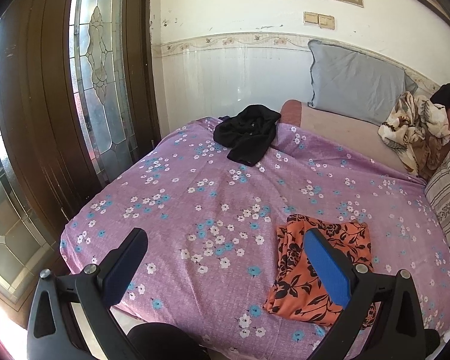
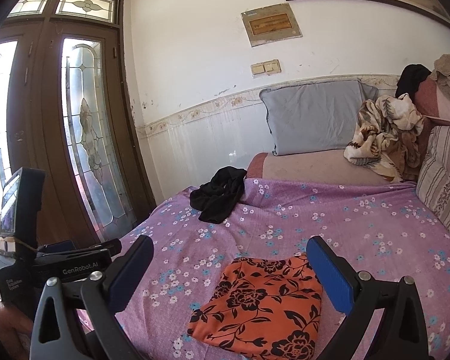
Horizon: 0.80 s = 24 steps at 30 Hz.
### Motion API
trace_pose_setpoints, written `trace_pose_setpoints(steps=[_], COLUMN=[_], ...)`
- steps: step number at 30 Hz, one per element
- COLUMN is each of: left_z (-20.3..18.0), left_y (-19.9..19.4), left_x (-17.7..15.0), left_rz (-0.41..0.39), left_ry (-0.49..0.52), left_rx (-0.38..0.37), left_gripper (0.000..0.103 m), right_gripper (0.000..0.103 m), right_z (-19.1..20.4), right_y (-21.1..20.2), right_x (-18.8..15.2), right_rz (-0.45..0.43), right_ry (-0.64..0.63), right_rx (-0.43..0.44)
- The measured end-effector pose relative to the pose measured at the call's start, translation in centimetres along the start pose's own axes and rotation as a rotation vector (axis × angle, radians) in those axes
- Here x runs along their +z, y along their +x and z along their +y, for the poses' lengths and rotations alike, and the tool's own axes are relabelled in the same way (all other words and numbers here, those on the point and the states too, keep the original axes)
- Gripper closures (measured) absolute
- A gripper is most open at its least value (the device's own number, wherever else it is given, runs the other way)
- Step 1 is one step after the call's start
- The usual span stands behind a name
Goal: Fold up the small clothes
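**One piece folded near the front, black garment waiting at the far edge**

Left wrist view: the left gripper (image 1: 225,258) is spread wide with nothing between its fingers, hovering above the purple floral bedsheet (image 1: 171,219). The folded orange floral garment (image 1: 297,273) lies in the lower right of the frame, partly behind the blue-padded finger. The crumpled black garment (image 1: 249,135) sits upper centre, well apart from the tool, almost straight ahead and slightly right. Its loose leg or sleeve trails down toward the camera.

Right wrist view: the right gripper (image 2: 229,270) is likewise open and empty. The orange floral garment (image 2: 261,303) lies flat between its fingers at bottom centre. The black garment (image 2: 220,198) is at middle frame, a little left of centre, at the sheet's far edge. The left gripper's body (image 2: 60,267) shows at lower left.

Judging by this, the black piece is next; it lies nearer the left gripper's side.
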<state>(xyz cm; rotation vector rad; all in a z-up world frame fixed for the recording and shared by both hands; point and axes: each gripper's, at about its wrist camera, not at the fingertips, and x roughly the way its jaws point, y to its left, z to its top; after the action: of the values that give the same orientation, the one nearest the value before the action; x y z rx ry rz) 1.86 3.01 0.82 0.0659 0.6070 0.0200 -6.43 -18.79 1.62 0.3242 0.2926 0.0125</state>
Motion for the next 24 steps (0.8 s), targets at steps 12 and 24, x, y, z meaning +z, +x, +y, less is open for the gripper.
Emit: trace_pose_setpoints(steps=[12, 24], left_z=[-0.9, 0.2], left_y=[-0.5, 0.9], left_x=[-0.2, -0.4], left_rz=[0.004, 0.026], left_ry=[0.02, 0.002], left_rx=[-0.008, -0.016], left_gripper=[0.0, 0.0], right_gripper=[0.0, 0.0], right_z=[-0.8, -0.3], right_y=[-0.4, 0.6], right_x=[-1.1, -1.4], right_rz=[0.029, 0.059], right_ry=[-0.011, -0.022], right_rx=[-0.034, -0.054])
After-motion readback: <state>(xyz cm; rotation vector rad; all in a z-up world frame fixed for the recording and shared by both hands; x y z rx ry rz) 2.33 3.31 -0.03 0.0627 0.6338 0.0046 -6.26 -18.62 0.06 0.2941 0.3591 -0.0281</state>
